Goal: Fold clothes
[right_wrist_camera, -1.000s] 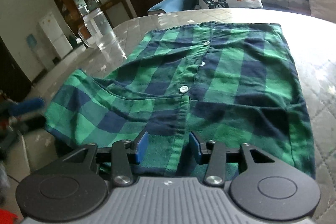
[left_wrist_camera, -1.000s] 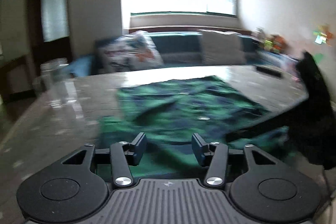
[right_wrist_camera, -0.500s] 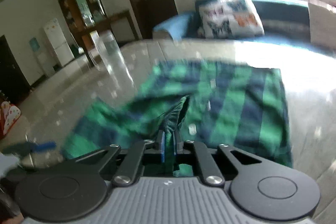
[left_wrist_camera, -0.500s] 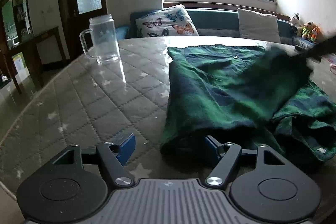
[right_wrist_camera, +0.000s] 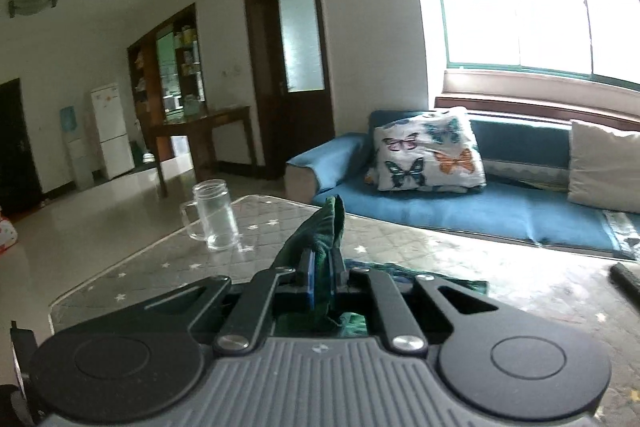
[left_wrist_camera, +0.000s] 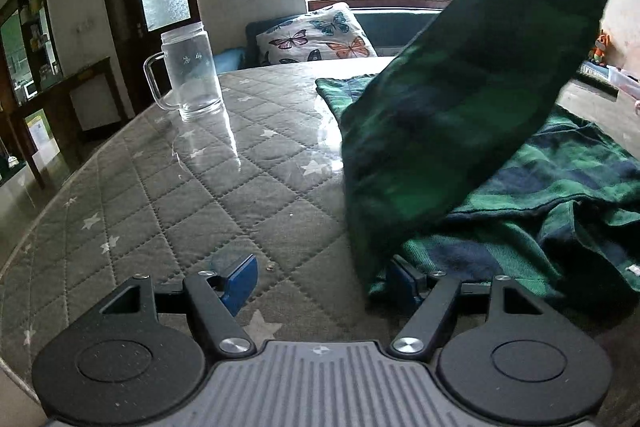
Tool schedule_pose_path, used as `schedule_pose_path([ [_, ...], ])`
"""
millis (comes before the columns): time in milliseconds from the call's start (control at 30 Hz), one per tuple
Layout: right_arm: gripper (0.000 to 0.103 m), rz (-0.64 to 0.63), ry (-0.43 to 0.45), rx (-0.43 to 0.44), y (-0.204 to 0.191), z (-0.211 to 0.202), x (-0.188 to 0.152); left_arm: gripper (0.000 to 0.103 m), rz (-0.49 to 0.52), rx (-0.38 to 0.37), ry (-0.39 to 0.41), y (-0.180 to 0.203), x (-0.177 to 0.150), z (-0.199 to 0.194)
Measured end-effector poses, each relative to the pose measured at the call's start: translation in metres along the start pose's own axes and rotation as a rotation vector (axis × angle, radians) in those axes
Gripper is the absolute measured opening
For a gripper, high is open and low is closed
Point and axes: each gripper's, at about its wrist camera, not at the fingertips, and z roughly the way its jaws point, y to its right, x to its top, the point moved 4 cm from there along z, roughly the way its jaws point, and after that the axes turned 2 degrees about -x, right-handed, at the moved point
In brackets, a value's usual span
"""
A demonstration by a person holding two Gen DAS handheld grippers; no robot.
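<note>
A green and navy plaid shirt (left_wrist_camera: 560, 183) lies on the quilted table (left_wrist_camera: 200, 211) at the right. One part of the shirt is pulled up into the air toward the upper right as a taut dark band (left_wrist_camera: 480, 95). My left gripper (left_wrist_camera: 320, 279) hovers low over the table with its blue pads wide open; the right pad (left_wrist_camera: 404, 277) sits at the shirt's near edge. In the right wrist view my right gripper (right_wrist_camera: 322, 277) is shut on a bunched fold of the shirt (right_wrist_camera: 324, 227), held high above the table.
A clear glass mug (left_wrist_camera: 190, 75) stands on the table's far left part, also seen as the mug (right_wrist_camera: 214, 215) ahead of the right gripper. A blue sofa (right_wrist_camera: 460, 211) with a butterfly pillow (right_wrist_camera: 428, 155) lies beyond the table. A dark object (right_wrist_camera: 626, 281) rests at the right edge.
My right gripper has closed on the shirt's edge and lifted it high, pulling the cloth up off the table. My left gripper has opened wide and swung toward the shirt's left edge.
</note>
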Motion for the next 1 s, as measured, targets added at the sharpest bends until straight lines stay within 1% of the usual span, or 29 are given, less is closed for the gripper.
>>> schedule_pose_path([
  [100,0.006,0.018,-0.010,-0.053,0.015,-0.006,-0.009,0.074,0.014,-0.001,0.002,0.002,-0.001,-0.001],
  [400,0.006,0.140,-0.174,-0.179,0.063,0.015,-0.087,0.075,0.051,0.030,0.001,0.006,-0.001,-0.005],
  [433,0.006,0.144,-0.200,-0.194,0.065,0.021,-0.100,0.075,0.052,0.031,-0.002,0.006,-0.002,-0.006],
  [500,0.006,0.165,-0.249,-0.203,0.070,0.031,-0.121,0.075,0.055,0.035,-0.009,0.005,-0.002,-0.006],
  [533,0.006,0.181,-0.281,-0.208,0.074,0.037,-0.137,0.075,0.058,0.035,-0.011,0.004,-0.003,-0.008],
  [633,0.006,0.185,-0.322,-0.217,0.077,0.046,-0.157,0.075,0.066,0.029,-0.023,0.002,-0.003,-0.011],
  [733,0.008,0.172,-0.344,-0.218,0.080,0.048,-0.168,0.074,0.078,0.008,-0.038,-0.003,-0.002,-0.018],
  [800,0.011,0.162,-0.338,-0.207,0.078,0.045,-0.166,0.074,0.091,0.004,-0.045,-0.008,-0.002,-0.024],
  [867,0.011,0.162,-0.341,-0.201,0.079,0.045,-0.166,0.073,0.095,0.003,-0.053,-0.015,0.000,-0.030],
  [933,0.011,0.163,-0.346,-0.199,0.083,0.046,-0.167,0.073,0.079,0.007,-0.049,-0.023,0.006,-0.036],
  [1000,0.012,0.160,-0.340,-0.204,0.084,0.044,-0.165,0.072,0.077,0.012,-0.028,-0.025,0.016,-0.038],
])
